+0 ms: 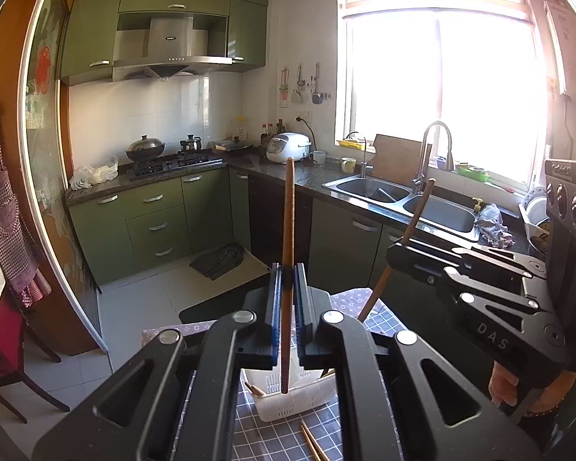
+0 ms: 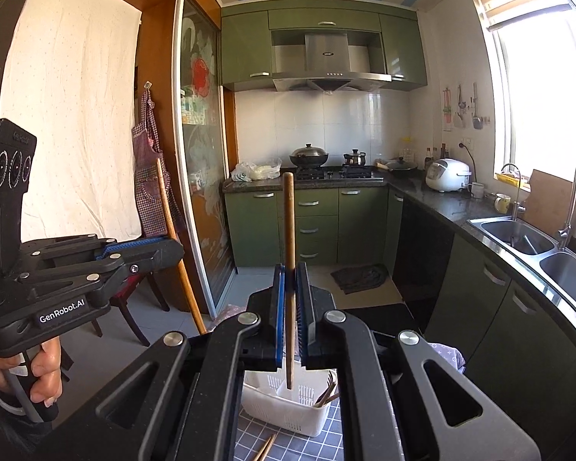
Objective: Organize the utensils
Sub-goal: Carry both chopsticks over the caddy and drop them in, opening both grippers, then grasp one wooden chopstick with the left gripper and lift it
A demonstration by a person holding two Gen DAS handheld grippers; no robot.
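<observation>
In the left wrist view my left gripper (image 1: pixel 287 274) is shut on a brown wooden chopstick (image 1: pixel 290 211) that stands nearly upright. Its lower end hangs over a white slotted basket (image 1: pixel 288 409) on the checked tablecloth. To the right, my right gripper (image 1: pixel 394 250) is shut on a second, tilted chopstick (image 1: pixel 418 215). In the right wrist view that right gripper (image 2: pixel 291 273) clamps its chopstick (image 2: pixel 288 223) above the same basket (image 2: pixel 284 411), which holds several brown utensils (image 2: pixel 326 393). My left gripper (image 2: pixel 174 247) appears at the left with its stick (image 2: pixel 167 203).
Two loose chopsticks (image 1: pixel 312 441) lie on the grid-patterned cloth (image 1: pixel 280 438) in front of the basket. Past the table are a floor mat, green cabinets, a double sink (image 1: pixel 407 199) and a stove (image 2: pixel 334 173). A dark wooden chair (image 2: pixel 134 299) stands by the sliding door.
</observation>
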